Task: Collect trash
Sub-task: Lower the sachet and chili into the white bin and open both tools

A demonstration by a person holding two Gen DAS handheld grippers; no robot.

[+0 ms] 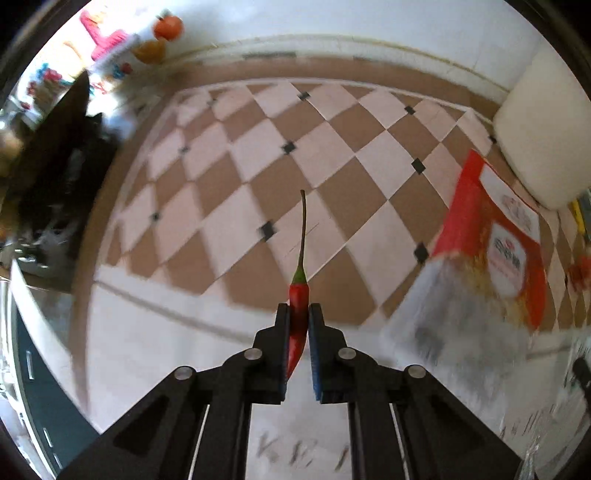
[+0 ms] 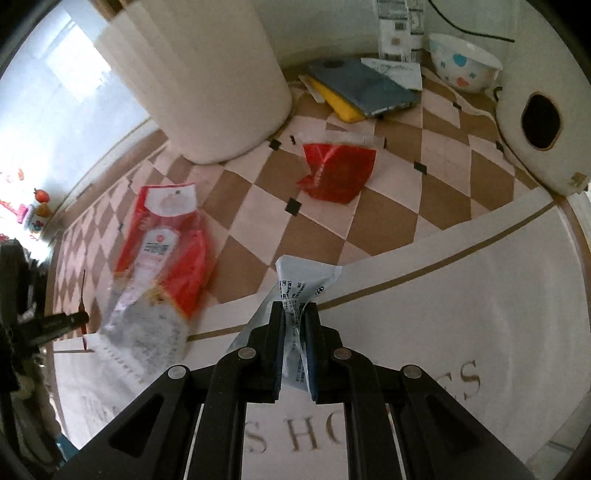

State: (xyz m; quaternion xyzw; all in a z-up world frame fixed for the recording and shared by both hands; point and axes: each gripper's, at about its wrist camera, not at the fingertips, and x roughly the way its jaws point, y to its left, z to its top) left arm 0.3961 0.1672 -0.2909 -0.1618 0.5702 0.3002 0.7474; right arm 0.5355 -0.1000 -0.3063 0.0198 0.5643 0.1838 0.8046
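My left gripper [image 1: 298,314] is shut on a red chili pepper [image 1: 298,295] with a long stem pointing away, held above the checkered tablecloth [image 1: 258,166]. My right gripper [image 2: 294,314] is shut on a pale blue-grey printed wrapper [image 2: 303,280], held above the cloth's white border. A red and clear snack bag [image 2: 162,258] lies on the cloth to the left in the right wrist view; it also shows blurred at the right of the left wrist view [image 1: 491,251]. A crumpled red wrapper [image 2: 338,171] lies farther back. The left gripper [image 2: 70,321] shows at the left edge of the right wrist view.
A tall white cylindrical bin [image 2: 207,81] stands at the back. A grey notebook [image 2: 364,86] on a yellow item, a spotted bowl [image 2: 463,64] and a white container with a dark hole [image 2: 541,122] sit at the back right. Toy fruits [image 1: 168,27] stand far left.
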